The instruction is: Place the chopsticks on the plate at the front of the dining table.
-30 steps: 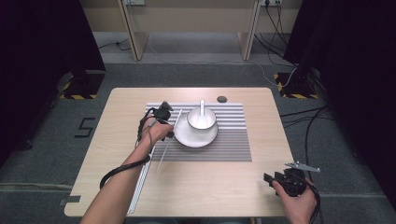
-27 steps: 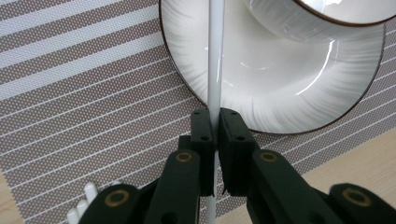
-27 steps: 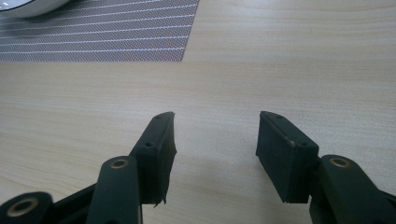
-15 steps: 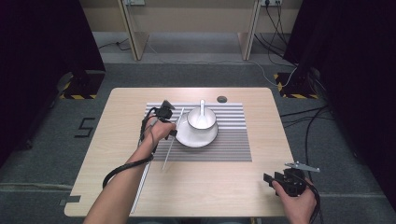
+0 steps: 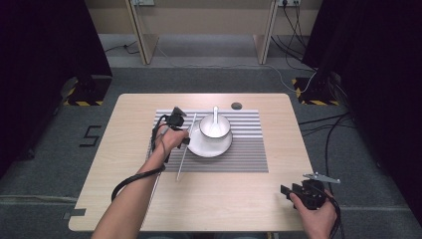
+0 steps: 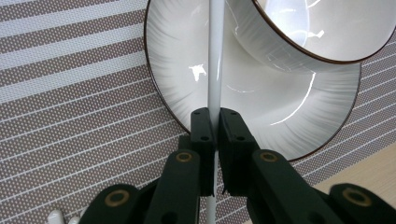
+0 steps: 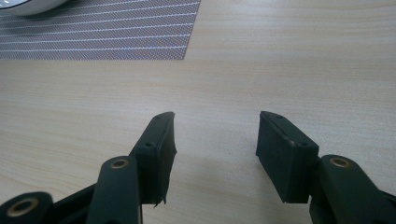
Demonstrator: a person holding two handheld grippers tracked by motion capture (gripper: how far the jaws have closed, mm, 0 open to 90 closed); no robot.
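My left gripper (image 5: 185,134) (image 6: 215,116) is shut on a thin white chopstick (image 5: 185,149) (image 6: 215,56), gripping it partway along. The stick runs along the left rim of a white plate (image 5: 211,148) (image 6: 177,60). On the plate stands a white bowl (image 5: 215,128) (image 6: 317,28) with a white spoon (image 5: 215,114) leaning in it. All of this rests on a striped placemat (image 5: 239,154). My right gripper (image 5: 287,191) (image 7: 215,140) is open near the table's front right corner, just above bare wood with nothing between its jaws.
A small dark round disc (image 5: 236,105) lies on the wooden table (image 5: 124,129) behind the placemat. White rod ends (image 6: 56,217) show at the mat's left side. Desk legs and cables stand on the floor beyond the table.
My left gripper has shifted right toward the plate with the chopstick, which now lies along the plate's left rim. The right gripper has not moved.
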